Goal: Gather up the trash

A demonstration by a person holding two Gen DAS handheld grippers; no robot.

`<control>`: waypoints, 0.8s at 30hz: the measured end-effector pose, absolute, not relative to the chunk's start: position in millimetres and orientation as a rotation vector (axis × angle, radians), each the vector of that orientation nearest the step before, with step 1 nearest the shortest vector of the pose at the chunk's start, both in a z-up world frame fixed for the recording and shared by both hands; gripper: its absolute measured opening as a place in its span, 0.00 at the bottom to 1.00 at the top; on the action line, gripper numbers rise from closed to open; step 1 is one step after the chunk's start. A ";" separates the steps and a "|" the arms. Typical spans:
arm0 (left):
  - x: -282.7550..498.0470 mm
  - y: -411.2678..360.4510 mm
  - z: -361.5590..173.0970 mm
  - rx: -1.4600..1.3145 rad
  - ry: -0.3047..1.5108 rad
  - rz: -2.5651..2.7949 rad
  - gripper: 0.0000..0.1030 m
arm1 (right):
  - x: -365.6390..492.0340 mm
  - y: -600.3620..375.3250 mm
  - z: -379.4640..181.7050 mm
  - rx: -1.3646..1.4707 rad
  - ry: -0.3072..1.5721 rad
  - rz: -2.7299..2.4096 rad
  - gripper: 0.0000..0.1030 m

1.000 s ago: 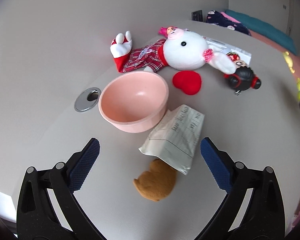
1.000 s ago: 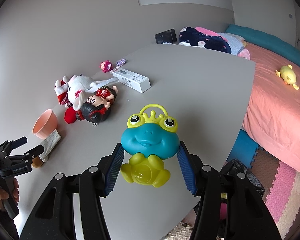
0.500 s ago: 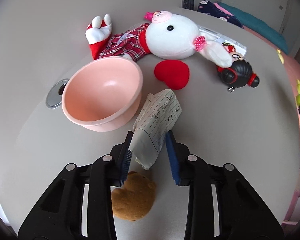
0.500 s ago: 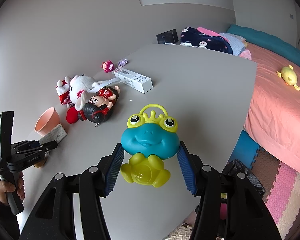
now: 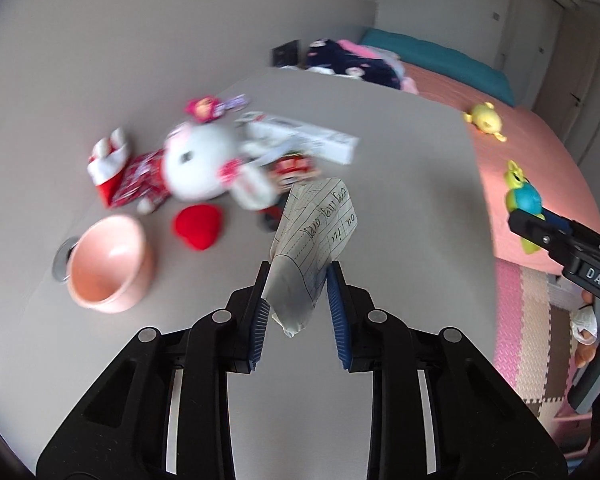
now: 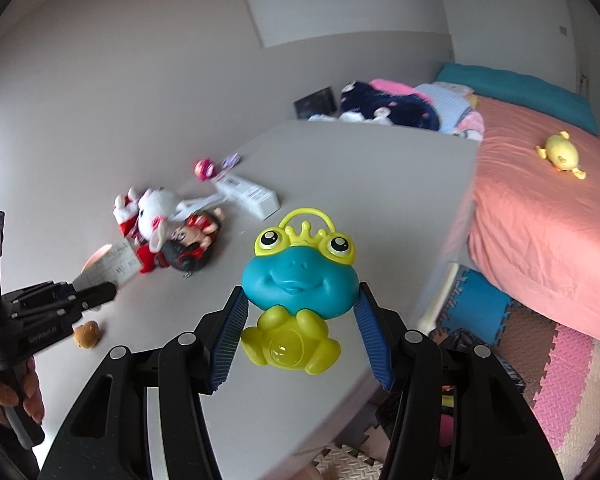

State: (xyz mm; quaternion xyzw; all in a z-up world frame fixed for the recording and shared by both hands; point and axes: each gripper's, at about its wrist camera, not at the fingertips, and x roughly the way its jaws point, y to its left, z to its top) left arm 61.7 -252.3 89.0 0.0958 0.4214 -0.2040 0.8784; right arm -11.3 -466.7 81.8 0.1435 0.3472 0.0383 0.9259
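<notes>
My left gripper (image 5: 296, 300) is shut on a folded lined paper scrap (image 5: 312, 236) and holds it up above the grey table (image 5: 400, 200). The paper also shows in the right wrist view (image 6: 114, 266), at the tip of the left gripper (image 6: 100, 292). My right gripper (image 6: 300, 328) is shut on a blue and yellow frog toy (image 6: 300, 280), held over the table's right edge. The frog and right gripper appear at the right in the left wrist view (image 5: 524, 200).
On the table lie a pink bowl (image 5: 108, 268), a white plush rabbit (image 5: 196, 164), a red heart (image 5: 198, 226), a doll (image 6: 188, 252), a white box (image 6: 252, 196) and a brown bear toy (image 6: 86, 334). A pink bed (image 6: 540, 216) stands right; a black bag (image 6: 460, 344) sits on floor mats.
My left gripper closed on the paper, lifted it off the table and swung right, away from the bowl and brown bear. The right gripper still holds the frog.
</notes>
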 end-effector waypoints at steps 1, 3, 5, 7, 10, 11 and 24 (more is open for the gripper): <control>60.6 -266.6 89.9 0.210 0.875 -0.448 0.27 | -16.4 -475.5 84.5 0.298 0.702 0.066 0.55; 53.3 -299.1 90.9 0.229 0.872 -0.501 0.27 | -26.5 -493.7 89.5 0.306 0.685 0.038 0.55; 46.2 -333.9 90.5 0.241 0.871 -0.560 0.27 | -38.6 -515.8 93.5 0.314 0.671 0.001 0.55; 38.6 -366.4 88.0 0.261 0.872 -0.612 0.27 | -51.4 -537.9 95.3 0.318 0.663 -0.042 0.55; 23.0 -415.7 80.6 0.296 0.881 -0.696 0.27 | -71.5 -572.5 92.9 0.333 0.661 -0.108 0.55; 16.6 -430.2 77.3 0.305 0.886 -0.719 0.27 | -77.5 -583.6 90.9 0.339 0.663 -0.131 0.55; -38.6 -556.7 15.6 0.449 0.984 -0.935 0.29 | -125.0 -689.2 36.2 0.494 0.737 -0.334 0.55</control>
